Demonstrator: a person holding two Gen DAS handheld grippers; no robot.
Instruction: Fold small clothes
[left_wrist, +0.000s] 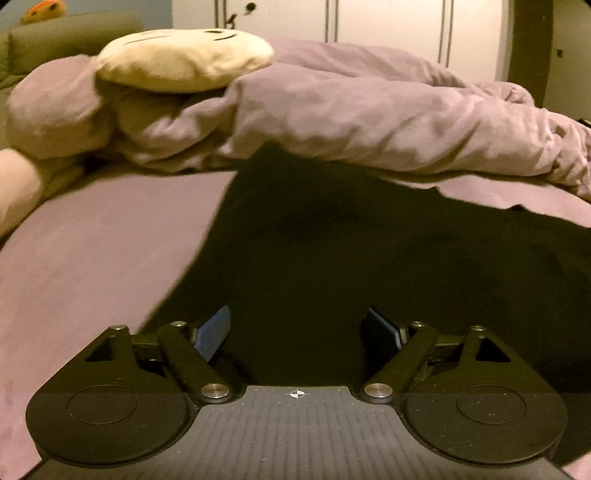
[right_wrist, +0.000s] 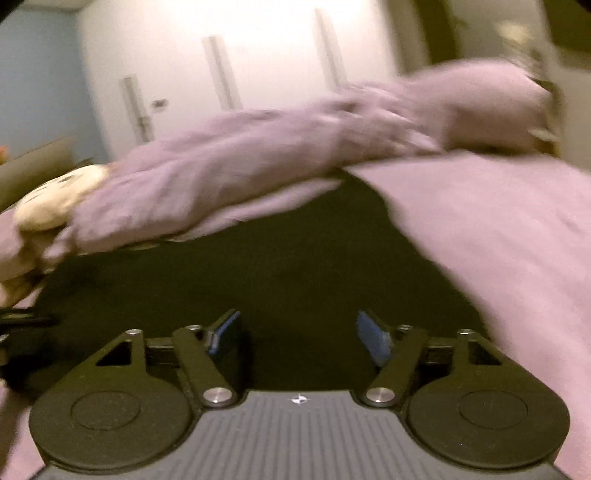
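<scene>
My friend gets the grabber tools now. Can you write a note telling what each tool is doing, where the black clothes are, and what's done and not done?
Left tool: open, holding nothing, poised above the near part of the black garment.
Right tool: also open and holding nothing, above the same garment; its view is blurred.
Where things are: the garment lies spread on the mauve bed sheet. Its far edge reaches the bunched duvet. A cream plush toy rests on the duvet, apart from the garment.
Done: no fold visible; the dark cloth hides detail.
Left: grip the garment's edges, then fold it.
</scene>
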